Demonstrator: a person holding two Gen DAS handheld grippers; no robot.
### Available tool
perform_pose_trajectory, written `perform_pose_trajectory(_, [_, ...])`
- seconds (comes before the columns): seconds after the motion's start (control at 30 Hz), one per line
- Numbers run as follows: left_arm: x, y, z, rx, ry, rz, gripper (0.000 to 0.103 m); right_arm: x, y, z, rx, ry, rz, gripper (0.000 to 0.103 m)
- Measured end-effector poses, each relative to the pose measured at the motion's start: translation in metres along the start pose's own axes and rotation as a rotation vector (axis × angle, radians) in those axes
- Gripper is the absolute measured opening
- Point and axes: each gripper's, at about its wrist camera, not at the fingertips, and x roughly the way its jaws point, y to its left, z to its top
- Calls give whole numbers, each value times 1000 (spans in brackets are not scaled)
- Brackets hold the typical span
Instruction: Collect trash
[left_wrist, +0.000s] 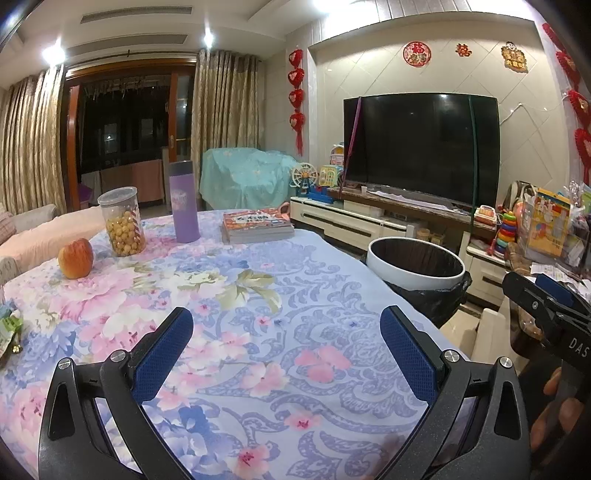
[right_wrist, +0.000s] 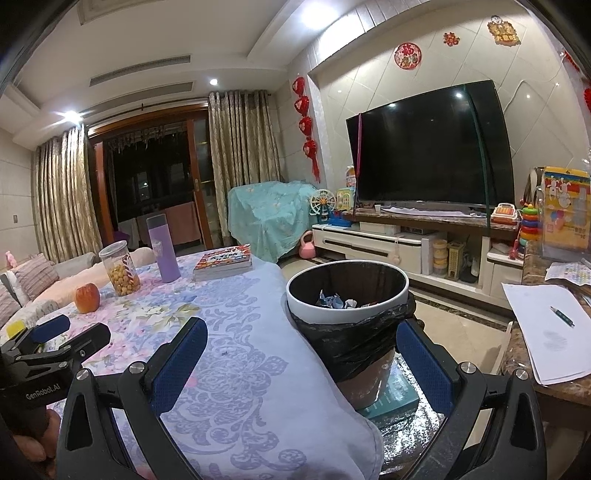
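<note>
Both the left gripper (left_wrist: 286, 343) and right gripper (right_wrist: 301, 360) gape empty, while a crinkly wrapper (left_wrist: 9, 328) at the table's (left_wrist: 295, 280) left edge looks light and slippery, best pinched mid-fold for the bin (right_wrist: 347, 291).

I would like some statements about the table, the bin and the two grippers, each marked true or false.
1. The left gripper holds a wrapper. False: it is open and holds nothing.
2. The trash bin already contains crumpled paper. True.
3. The apple lies beside the snack jar on the floral tablecloth. True.
4. The purple bottle lies on its side. False: it stands upright.
5. The right gripper is shut. False: it is open and empty.
</note>
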Motion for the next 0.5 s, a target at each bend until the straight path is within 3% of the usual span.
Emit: perform_pose_trajectory(0.5, [7, 10, 0, -36, 20, -22, 103, 7, 2, 1, 13, 31, 18, 103])
